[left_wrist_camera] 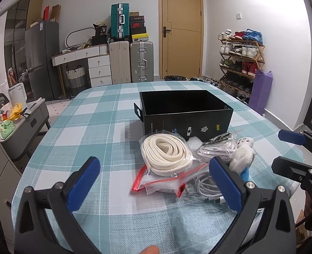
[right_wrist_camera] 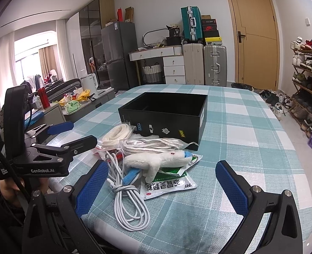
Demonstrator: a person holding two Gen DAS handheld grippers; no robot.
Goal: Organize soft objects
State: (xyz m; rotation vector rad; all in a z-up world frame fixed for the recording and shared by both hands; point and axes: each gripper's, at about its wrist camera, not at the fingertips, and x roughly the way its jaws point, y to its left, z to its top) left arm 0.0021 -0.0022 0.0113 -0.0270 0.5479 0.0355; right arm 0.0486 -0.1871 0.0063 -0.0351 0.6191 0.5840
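**Inspector:** Noting your left gripper (left_wrist_camera: 153,182) first: its blue pads are spread wide apart and hold nothing. It hangs above the checked tablecloth (left_wrist_camera: 88,131), with the bagged cream strap (left_wrist_camera: 166,154) just ahead of it.

**Operator:** And my right one?

**Inspector:** Your right gripper (right_wrist_camera: 162,182) is likewise spread, with nothing between its pads. The white plush toy (right_wrist_camera: 156,162) lies between its fingers in that view, resting on a green-and-white sachet (right_wrist_camera: 168,185). I cannot tell whether the pads touch either one.

**Operator:** Where do the soft items sit?

**Inspector:** All are in one heap on the table, just in front of the black box (left_wrist_camera: 185,110). The strap's clear bag overlaps a red-edged zip bag (left_wrist_camera: 156,182). A bagged bundle of white cord (right_wrist_camera: 153,144) lies against the box's near wall. A coiled white cable (right_wrist_camera: 130,207) lies beside the plush, nearest your right gripper. The box stands open at the top; what shows of its inside holds no item.
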